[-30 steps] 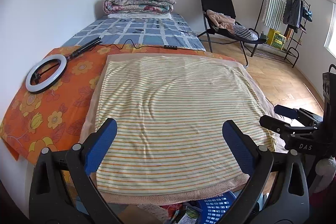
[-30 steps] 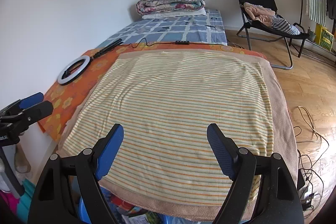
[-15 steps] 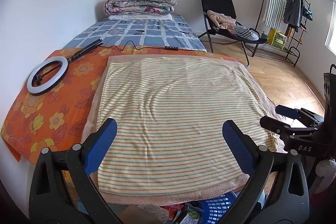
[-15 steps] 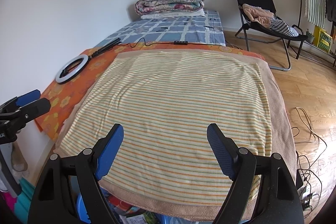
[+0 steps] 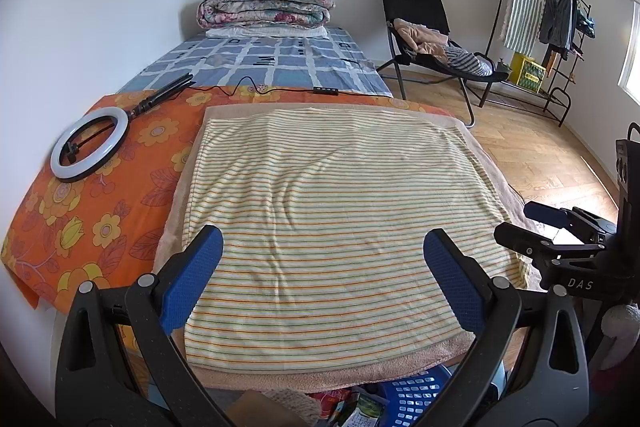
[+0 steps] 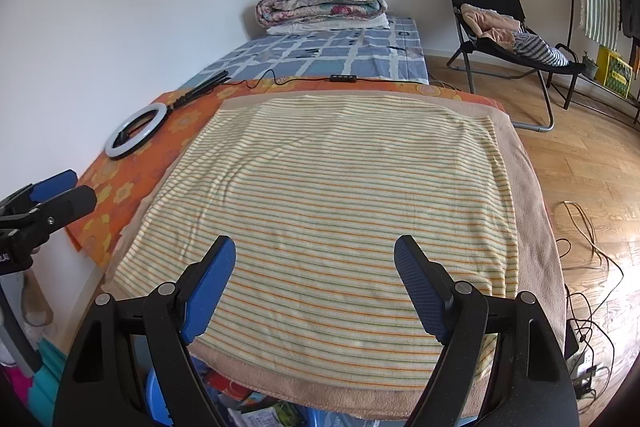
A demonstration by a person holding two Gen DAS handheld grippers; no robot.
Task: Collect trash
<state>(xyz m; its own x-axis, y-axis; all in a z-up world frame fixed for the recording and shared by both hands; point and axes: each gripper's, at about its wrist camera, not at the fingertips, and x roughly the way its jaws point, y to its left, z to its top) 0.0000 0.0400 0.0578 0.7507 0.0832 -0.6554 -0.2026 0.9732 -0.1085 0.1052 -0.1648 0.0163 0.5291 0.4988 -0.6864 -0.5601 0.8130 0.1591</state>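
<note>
Right wrist view, right hand-held gripper (image 6: 314,283) wide open, empty, textured blue pads, over fuzzy striped towel (image 6: 320,203).

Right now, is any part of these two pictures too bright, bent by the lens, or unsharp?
Left wrist view: the window at the right edge is washed out, and the clothes rack bows with the fisheye; the striped towel is sharp. Right wrist view: sun glare whitens the wooden floor at the right edge; dark corners ring the frame; no motion blur.
</note>
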